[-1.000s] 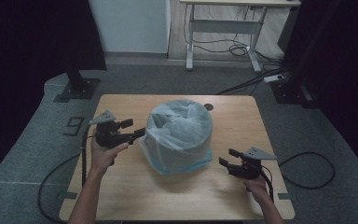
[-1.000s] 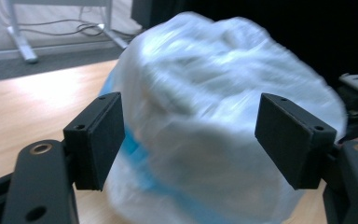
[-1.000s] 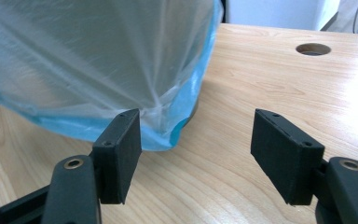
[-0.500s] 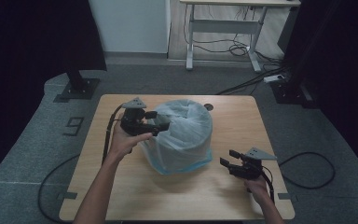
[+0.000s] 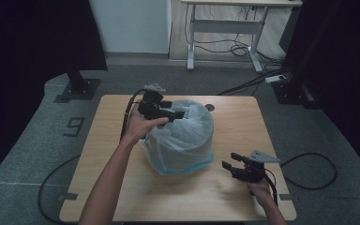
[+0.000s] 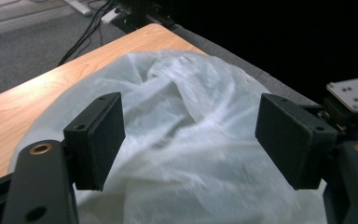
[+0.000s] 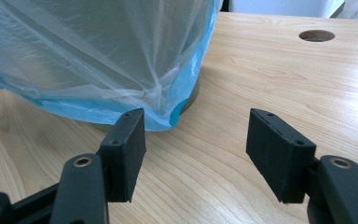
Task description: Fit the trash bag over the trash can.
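A rounded container wrapped in a translucent plastic bag (image 5: 183, 138) with a blue hem stands mid-table. My left gripper (image 5: 174, 111) hovers over the bag's far-left top, open, nothing between its pads; in the left gripper view the crumpled bag (image 6: 191, 84) lies just beyond the left gripper (image 6: 191, 135). My right gripper (image 5: 228, 160) rests low near the front right, pointing at the bag's base. In the right gripper view the right gripper (image 7: 196, 149) is open a short way from the blue hem (image 7: 168, 119), touching nothing.
The wooden table (image 5: 234, 117) has a round hole (image 5: 209, 107) behind the bag. Cables trail off both table sides. On the grey floor beyond are a white desk frame (image 5: 225, 28), power cords and a black stand base (image 5: 77, 89).
The left hand has swung from the bag's left side up and rightward over its top. The right gripper has stayed in place.
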{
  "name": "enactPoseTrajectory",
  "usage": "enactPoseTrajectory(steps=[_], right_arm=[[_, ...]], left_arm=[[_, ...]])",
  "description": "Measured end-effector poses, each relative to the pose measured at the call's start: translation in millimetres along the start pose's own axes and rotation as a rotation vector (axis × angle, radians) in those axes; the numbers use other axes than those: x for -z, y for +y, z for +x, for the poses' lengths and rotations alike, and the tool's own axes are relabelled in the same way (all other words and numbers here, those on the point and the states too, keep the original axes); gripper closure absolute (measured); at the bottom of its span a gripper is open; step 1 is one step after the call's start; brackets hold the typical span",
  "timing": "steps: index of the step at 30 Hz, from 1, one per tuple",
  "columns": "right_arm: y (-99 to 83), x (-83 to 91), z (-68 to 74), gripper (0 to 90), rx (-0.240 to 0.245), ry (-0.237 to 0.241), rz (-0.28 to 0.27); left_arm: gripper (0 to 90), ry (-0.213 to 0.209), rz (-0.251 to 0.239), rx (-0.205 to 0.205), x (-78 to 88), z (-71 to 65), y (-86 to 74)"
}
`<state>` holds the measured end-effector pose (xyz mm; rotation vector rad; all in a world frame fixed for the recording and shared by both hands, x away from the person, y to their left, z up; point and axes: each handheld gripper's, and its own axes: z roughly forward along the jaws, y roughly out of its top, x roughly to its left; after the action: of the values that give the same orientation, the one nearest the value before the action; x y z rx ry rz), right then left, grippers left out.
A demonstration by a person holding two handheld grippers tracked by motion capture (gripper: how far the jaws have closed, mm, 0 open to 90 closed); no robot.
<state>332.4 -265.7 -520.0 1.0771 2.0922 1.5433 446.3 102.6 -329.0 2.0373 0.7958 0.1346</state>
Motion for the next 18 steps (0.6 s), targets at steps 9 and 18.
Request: enactPoseTrajectory(steps=[9, 18], right_arm=[[0.2, 7.8, -4.5, 36.5, -0.019, -0.024, -0.012], [-1.7, 12.5, -10.7, 36.5, -0.046, -0.048, -0.010]], left_arm=[[24.9, 0.027, 0.097, 0.018, -32.4, 5.3, 19.1], [25.6, 0.052, 0.213, -0.012, -65.8, -2.9, 29.5]])
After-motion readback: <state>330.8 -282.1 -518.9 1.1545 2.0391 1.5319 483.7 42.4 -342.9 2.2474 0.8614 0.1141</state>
